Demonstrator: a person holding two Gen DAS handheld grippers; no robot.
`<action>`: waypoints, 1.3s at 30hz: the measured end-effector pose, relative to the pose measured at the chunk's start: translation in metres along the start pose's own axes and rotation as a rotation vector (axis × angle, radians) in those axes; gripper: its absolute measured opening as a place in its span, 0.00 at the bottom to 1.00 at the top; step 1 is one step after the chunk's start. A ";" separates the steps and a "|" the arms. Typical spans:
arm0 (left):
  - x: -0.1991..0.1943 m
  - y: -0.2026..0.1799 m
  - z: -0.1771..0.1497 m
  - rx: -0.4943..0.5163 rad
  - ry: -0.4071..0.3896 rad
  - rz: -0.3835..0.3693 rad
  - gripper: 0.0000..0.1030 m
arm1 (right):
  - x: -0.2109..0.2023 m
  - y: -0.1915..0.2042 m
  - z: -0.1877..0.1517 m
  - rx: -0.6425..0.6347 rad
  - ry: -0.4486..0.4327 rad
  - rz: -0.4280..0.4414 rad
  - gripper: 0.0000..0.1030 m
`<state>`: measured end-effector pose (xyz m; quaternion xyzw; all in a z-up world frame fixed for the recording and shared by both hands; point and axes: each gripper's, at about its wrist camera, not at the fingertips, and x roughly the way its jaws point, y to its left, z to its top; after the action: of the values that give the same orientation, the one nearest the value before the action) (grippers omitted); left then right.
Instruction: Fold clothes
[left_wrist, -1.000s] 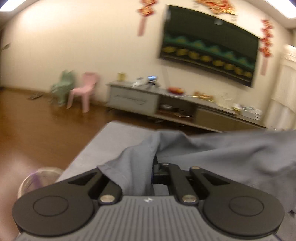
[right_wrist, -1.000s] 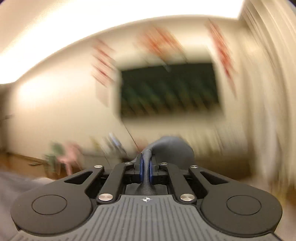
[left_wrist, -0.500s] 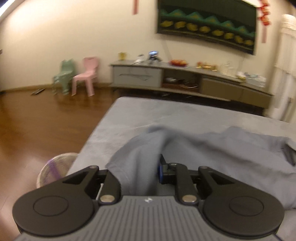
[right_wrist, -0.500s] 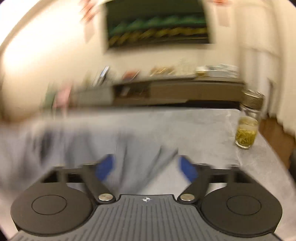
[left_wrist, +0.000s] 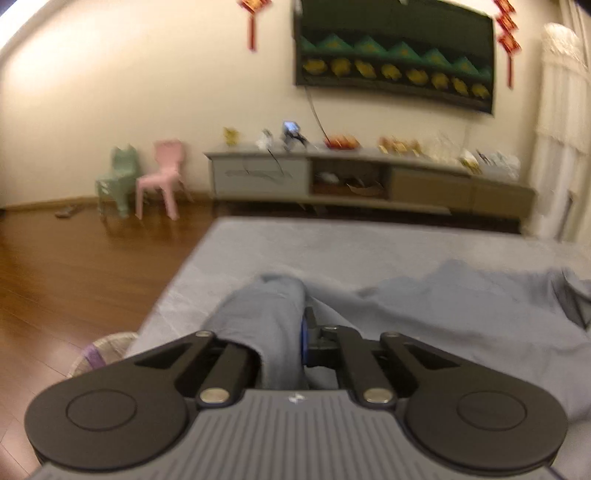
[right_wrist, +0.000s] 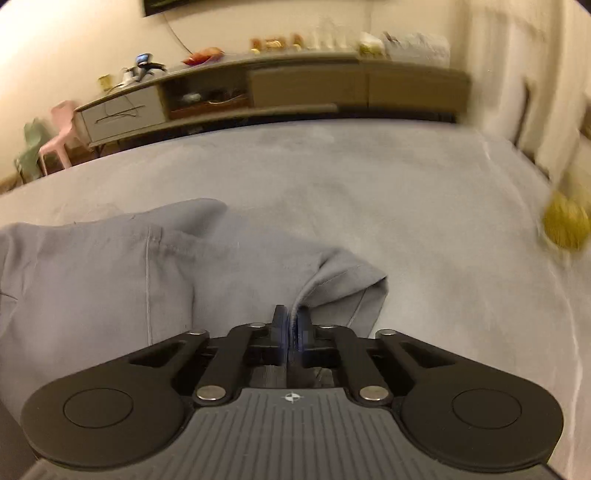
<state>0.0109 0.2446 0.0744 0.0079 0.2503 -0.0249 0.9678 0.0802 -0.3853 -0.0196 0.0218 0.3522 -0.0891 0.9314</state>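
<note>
My left gripper (left_wrist: 295, 332) pinching a fold of the grey garment (left_wrist: 461, 314) at lower centre, my right gripper (right_wrist: 293, 325) clamping its hemmed corner, cloth spreading left across the grey table (right_wrist: 369, 177).

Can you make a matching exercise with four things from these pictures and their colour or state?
Things:
1. right tongs
2. child chair
3. garment
4. jar

States:
a. pink
b. grey-blue, lying on the grey surface
c. shut on a garment edge
d. yellow contents, blurred, at the right edge

Pairs: 1-c, 2-a, 3-b, 4-d
</note>
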 end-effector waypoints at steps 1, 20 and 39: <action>-0.009 0.001 0.001 -0.001 -0.032 -0.023 0.04 | -0.014 0.004 0.009 -0.041 -0.102 -0.089 0.02; -0.056 -0.140 -0.075 0.602 0.008 -0.684 0.06 | -0.148 0.208 -0.032 -0.473 -0.332 0.583 0.99; -0.077 -0.076 -0.062 0.412 0.002 -0.609 0.52 | -0.093 0.196 -0.077 -0.734 0.026 0.279 0.47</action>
<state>-0.0900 0.1741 0.0571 0.1279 0.2319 -0.3620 0.8938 -0.0032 -0.1701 -0.0205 -0.2637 0.3660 0.1706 0.8760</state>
